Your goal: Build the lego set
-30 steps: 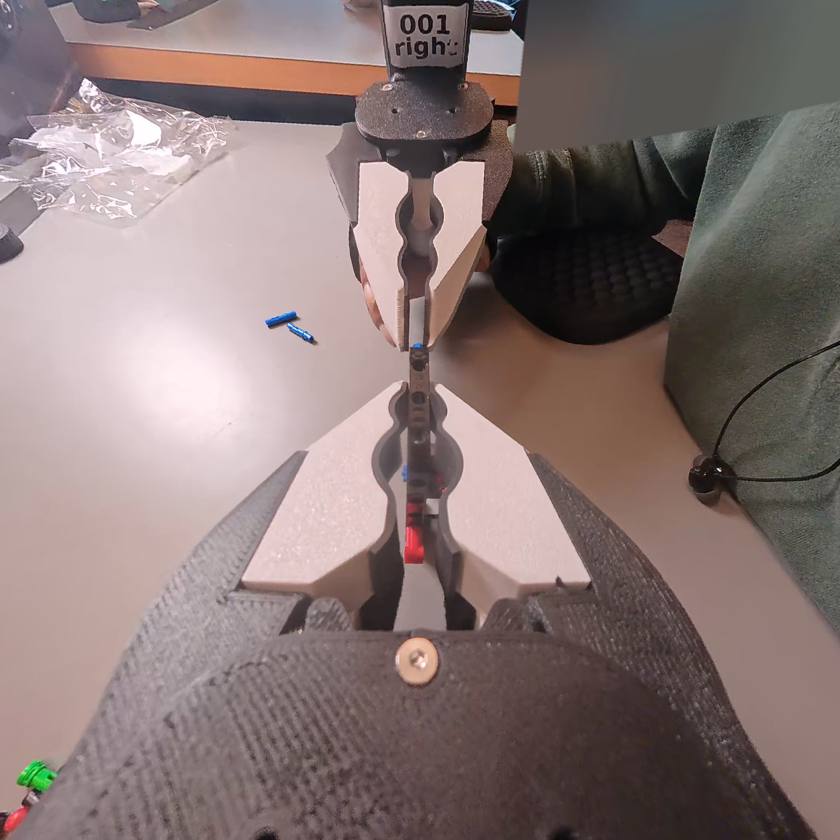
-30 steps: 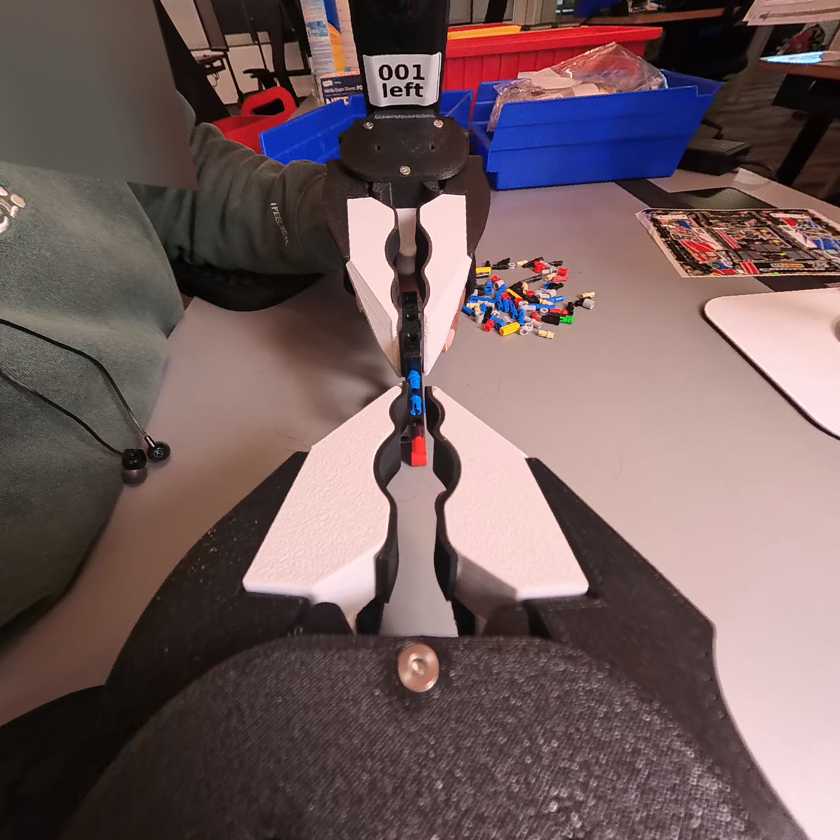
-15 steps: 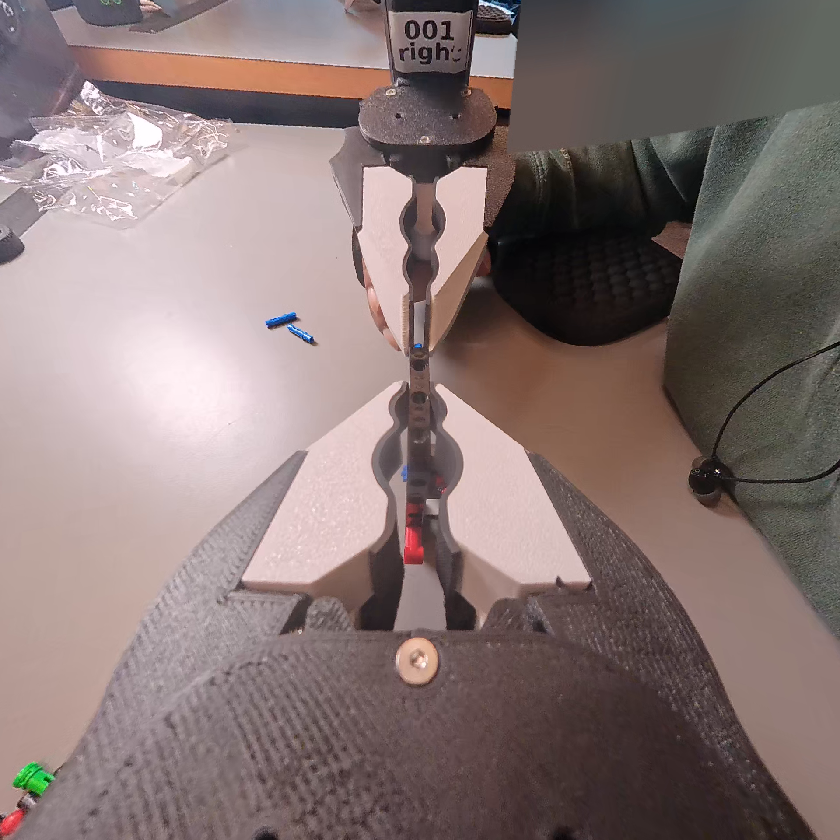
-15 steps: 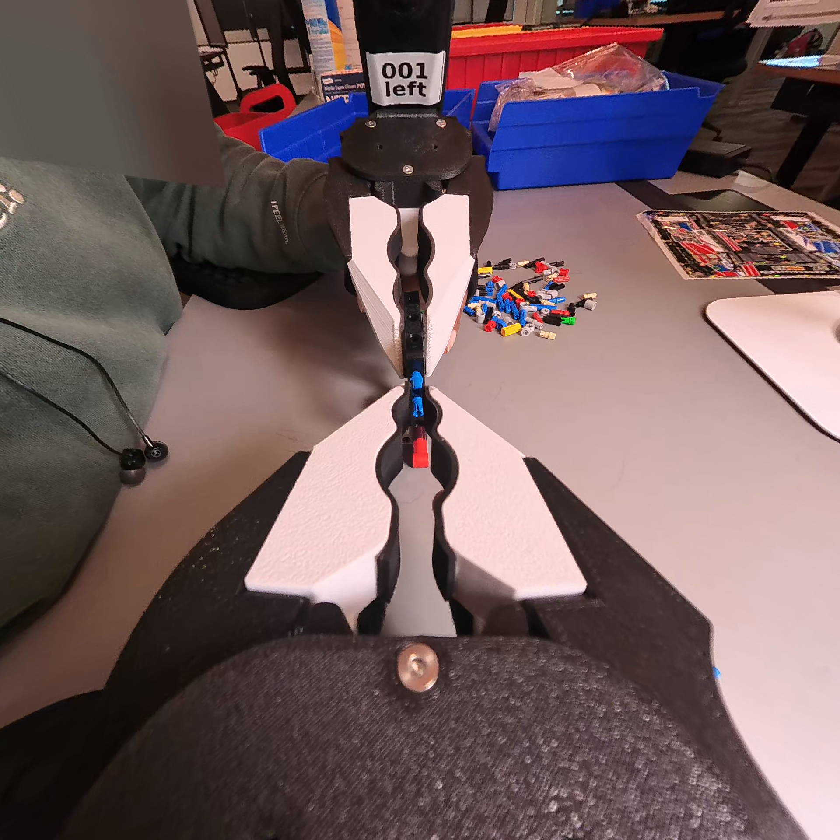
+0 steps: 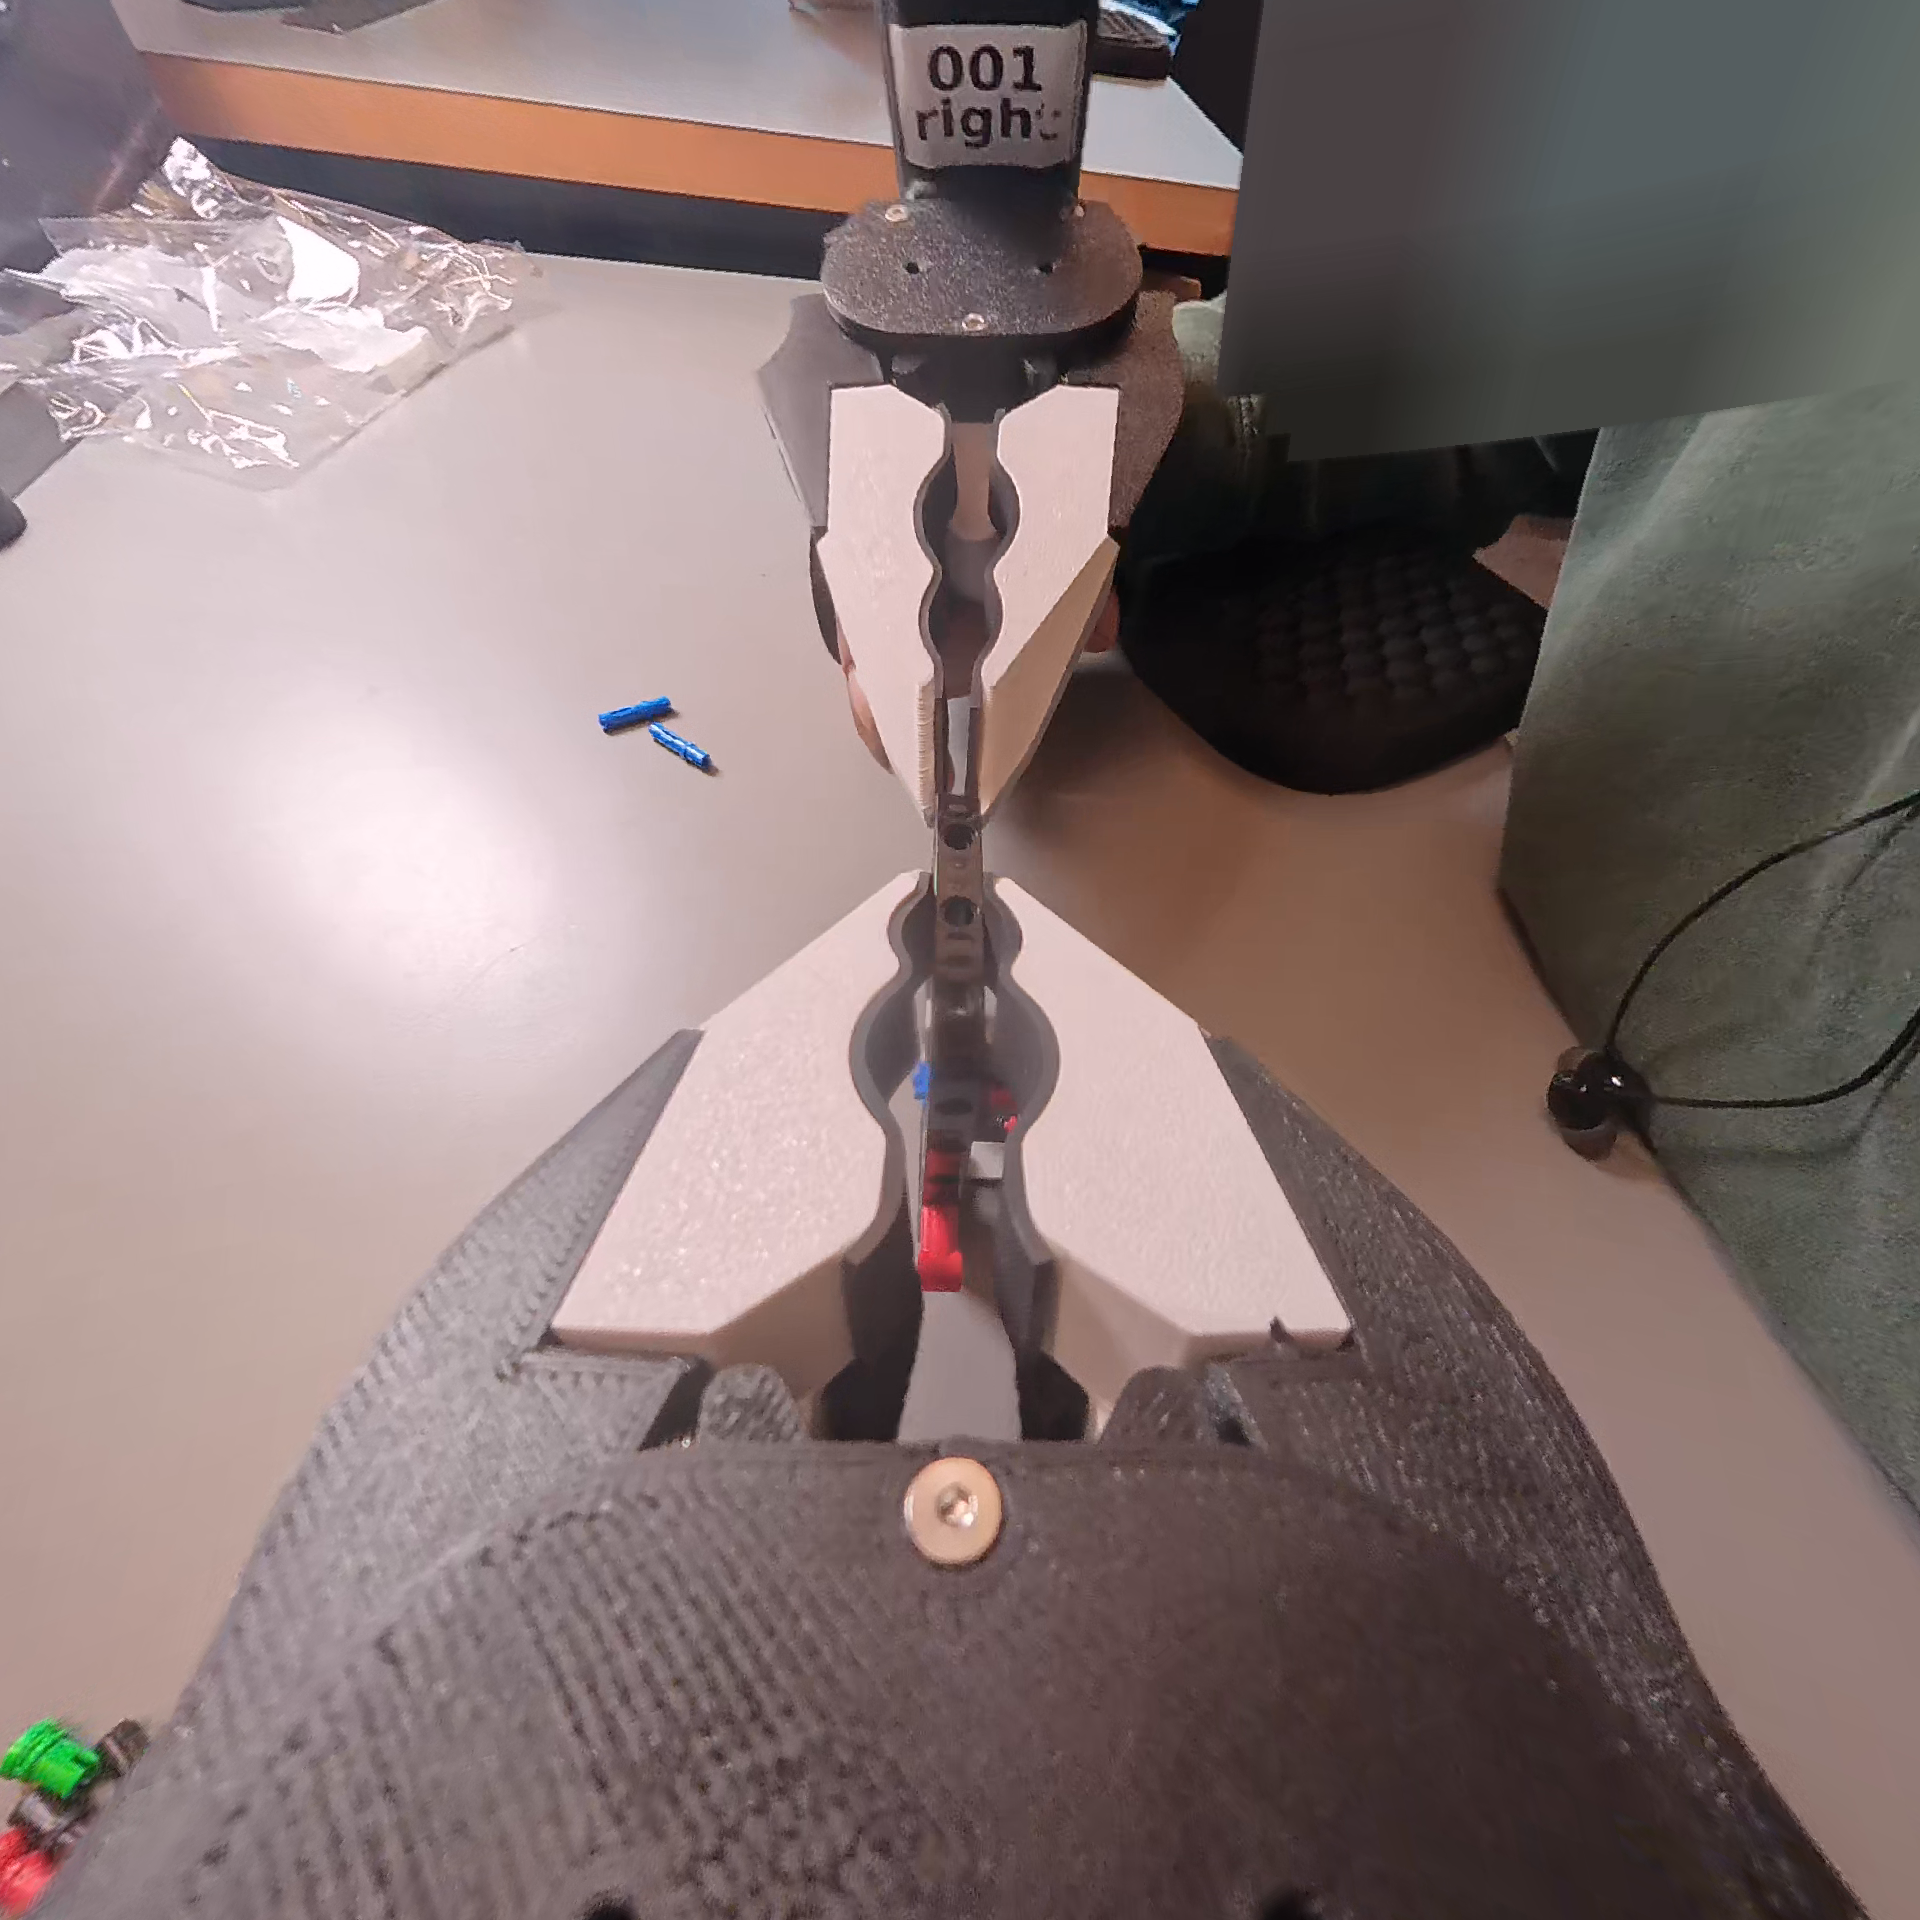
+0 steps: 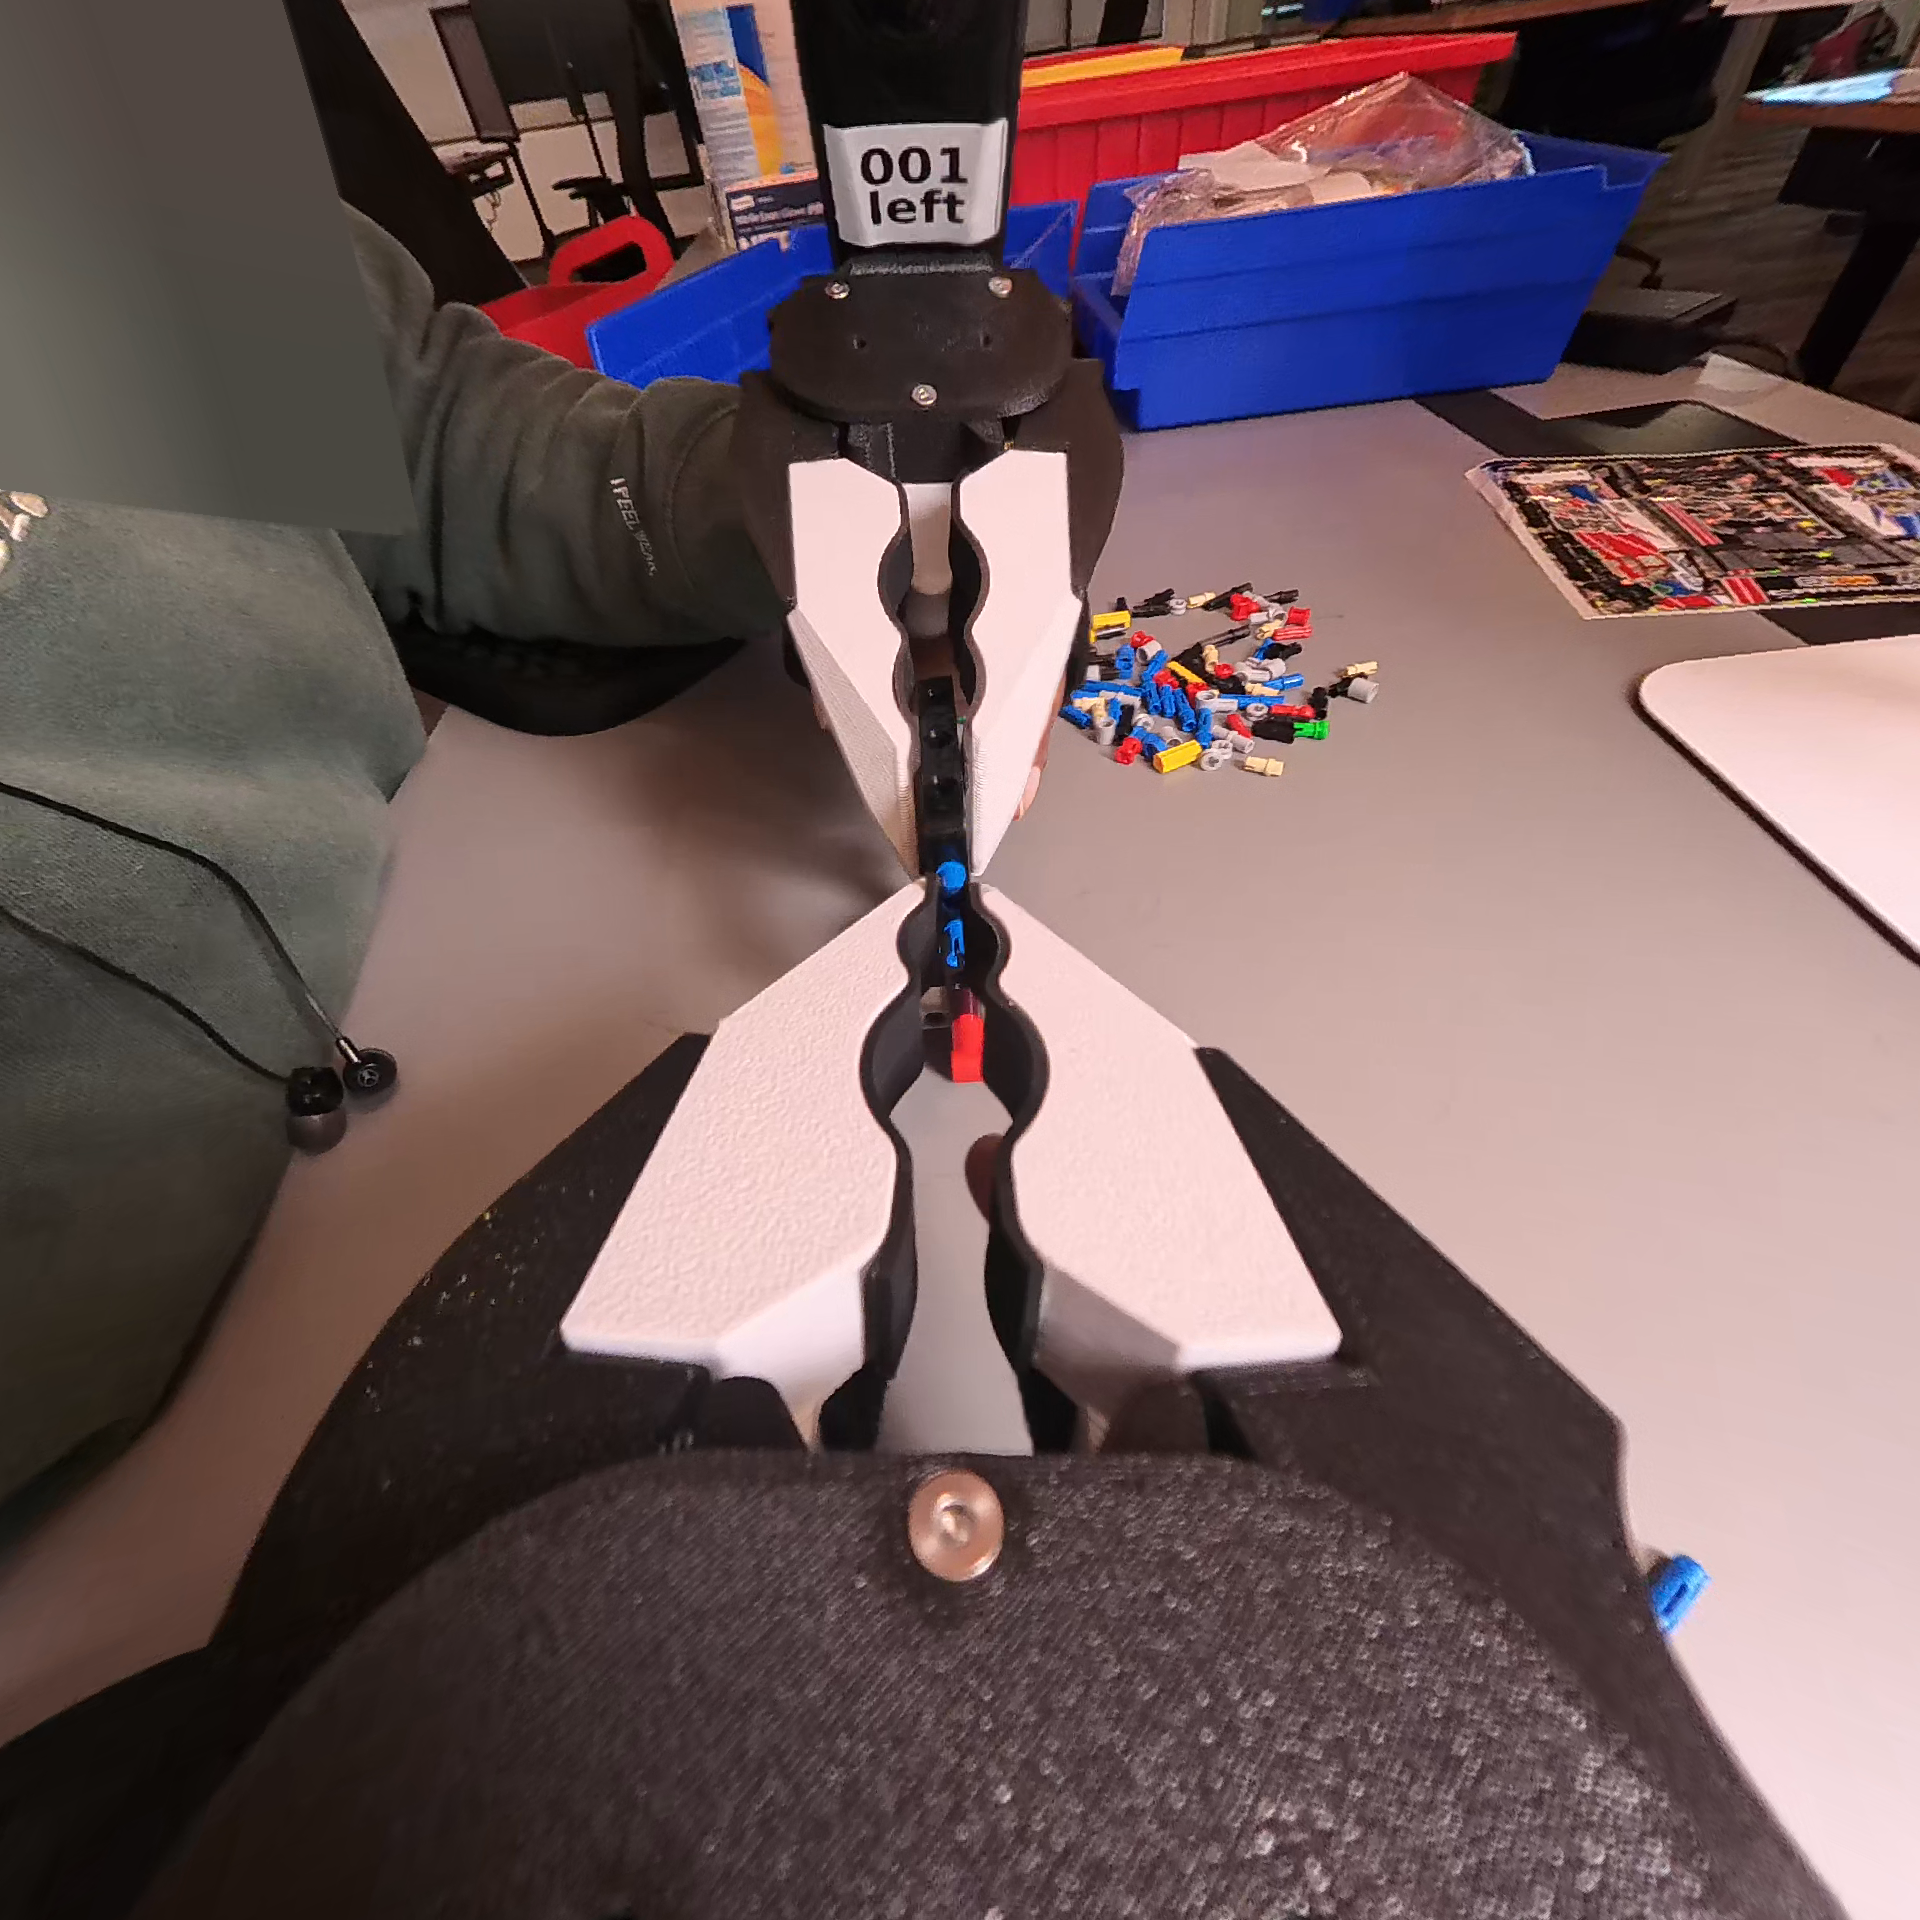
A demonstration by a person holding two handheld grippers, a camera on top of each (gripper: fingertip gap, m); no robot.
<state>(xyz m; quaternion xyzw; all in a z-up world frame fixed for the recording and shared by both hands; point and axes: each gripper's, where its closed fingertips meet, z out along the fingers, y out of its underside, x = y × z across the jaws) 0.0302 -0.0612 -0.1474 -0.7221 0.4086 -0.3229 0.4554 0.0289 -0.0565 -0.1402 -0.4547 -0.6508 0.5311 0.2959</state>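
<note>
Misalignment is our worry — a skewed push could pop the small blue plastic pin (image 6: 948, 875) from the right gripper (image 6: 951, 899), jaws pinching it. The left gripper (image 5: 956, 883), jaws clamped, holds the thin black holed beam with red and blue pieces (image 5: 956, 935) above the grey bench (image 5: 364, 935).

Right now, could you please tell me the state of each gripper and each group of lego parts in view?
left gripper: shut on the black lego beam.
right gripper: shut on a blue pin.
loose lego pile: scattered on the table.
two blue pins: lying loose, untouched.
</note>
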